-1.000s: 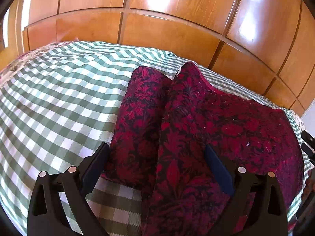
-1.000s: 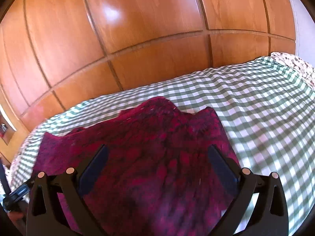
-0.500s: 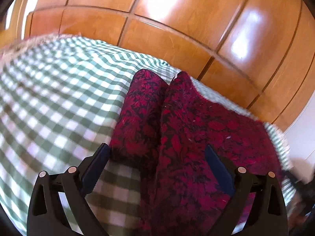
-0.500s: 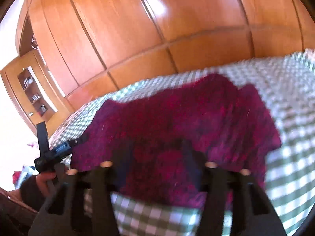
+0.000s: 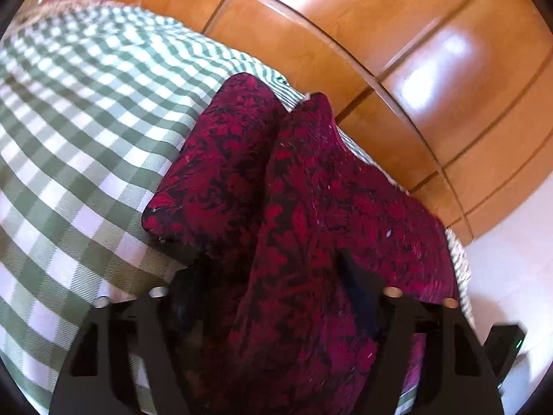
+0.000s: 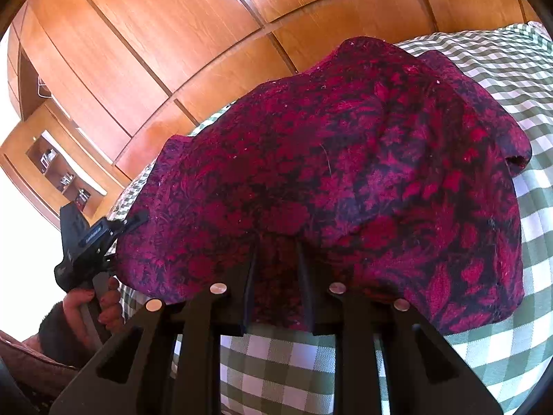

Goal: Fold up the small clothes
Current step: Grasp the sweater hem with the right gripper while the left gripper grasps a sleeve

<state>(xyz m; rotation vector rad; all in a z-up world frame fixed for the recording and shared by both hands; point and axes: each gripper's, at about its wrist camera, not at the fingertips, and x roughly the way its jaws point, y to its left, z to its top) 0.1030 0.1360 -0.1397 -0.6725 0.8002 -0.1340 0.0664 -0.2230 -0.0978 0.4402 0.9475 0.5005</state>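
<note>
Red garment (image 6: 345, 159) is pinched by right fingers (image 6: 304, 276); left fingers (image 5: 356, 294) have just narrowed around it.

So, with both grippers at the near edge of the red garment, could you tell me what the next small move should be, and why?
Probably finish closing the left gripper: the right gripper already pinches the red garment's hem, while the left jaws, just closing, still straddle cloth. Then lift both.
</note>
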